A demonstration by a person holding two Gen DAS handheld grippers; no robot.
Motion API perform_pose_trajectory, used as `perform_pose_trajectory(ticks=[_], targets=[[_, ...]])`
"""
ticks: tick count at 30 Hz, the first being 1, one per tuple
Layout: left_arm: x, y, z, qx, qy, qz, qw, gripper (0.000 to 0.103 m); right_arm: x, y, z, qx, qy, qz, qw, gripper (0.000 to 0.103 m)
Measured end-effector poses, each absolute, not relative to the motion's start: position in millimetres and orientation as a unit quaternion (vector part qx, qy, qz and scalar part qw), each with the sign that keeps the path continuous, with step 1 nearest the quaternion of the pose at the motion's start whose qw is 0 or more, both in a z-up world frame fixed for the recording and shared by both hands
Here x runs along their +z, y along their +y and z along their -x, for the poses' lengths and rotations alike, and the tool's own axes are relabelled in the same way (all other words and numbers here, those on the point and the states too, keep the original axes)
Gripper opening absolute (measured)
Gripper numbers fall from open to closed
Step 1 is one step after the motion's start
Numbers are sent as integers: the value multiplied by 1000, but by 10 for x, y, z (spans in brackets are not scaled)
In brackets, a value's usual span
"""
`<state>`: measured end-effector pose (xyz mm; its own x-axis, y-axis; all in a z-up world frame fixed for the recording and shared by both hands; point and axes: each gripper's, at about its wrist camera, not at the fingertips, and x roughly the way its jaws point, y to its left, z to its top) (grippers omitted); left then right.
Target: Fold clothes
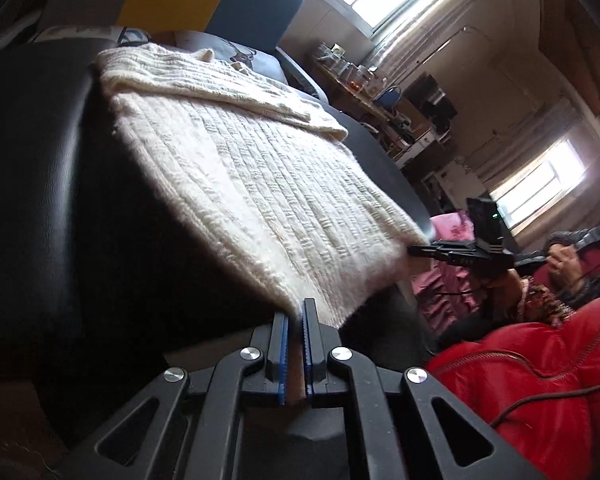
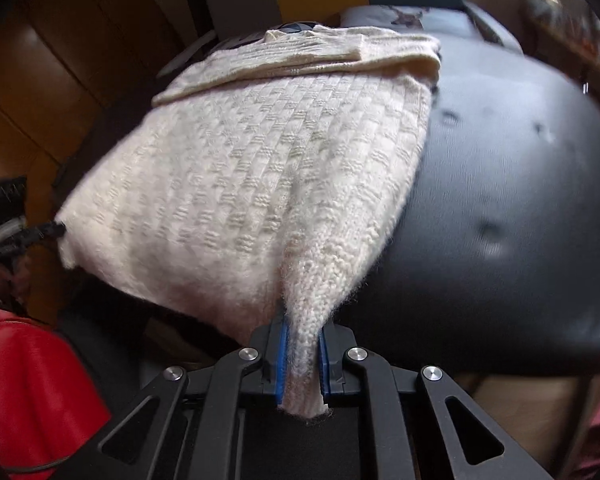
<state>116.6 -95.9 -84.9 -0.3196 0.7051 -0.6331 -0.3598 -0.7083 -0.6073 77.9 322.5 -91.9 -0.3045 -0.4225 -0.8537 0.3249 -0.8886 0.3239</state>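
Observation:
A cream knitted sweater [image 1: 240, 168] [image 2: 260, 168] lies spread on a black leather seat [image 1: 40, 160] [image 2: 500, 200], with a sleeve folded across its far end [image 2: 340, 52]. My left gripper [image 1: 296, 320] is shut on one near corner of the hem, and cream fabric shows between its blue pads. My right gripper [image 2: 304, 332] is shut on the other near corner, with a thick bunch of knit running through its jaws. Each gripper also appears in the other's view at the hem's edge: the right gripper [image 1: 414, 250] and the left gripper [image 2: 58, 228].
A red padded jacket [image 1: 540, 360] [image 2: 20, 380] lies close by, with a cable over it. Pink cloth [image 1: 440, 280] is beside the seat. A deer-print cushion [image 1: 244, 56] sits behind the sweater. A cluttered shelf [image 1: 352, 72] stands under the windows.

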Motion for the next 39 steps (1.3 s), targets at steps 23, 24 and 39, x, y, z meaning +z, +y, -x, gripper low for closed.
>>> perform_pose_trajectory(ticks=[23, 24, 39], targets=[[-630, -1919, -126, 769, -451, 341, 299, 5, -531, 3816, 589, -777, -383, -416, 277, 13], [-669, -1919, -8, 768, -457, 340, 291, 5, -568, 3799, 754, -774, -387, -422, 271, 13], [-1561, -1908, 1465, 717, -549, 402, 151, 5, -1248, 3768, 2115, -728, -456, -490, 151, 13]])
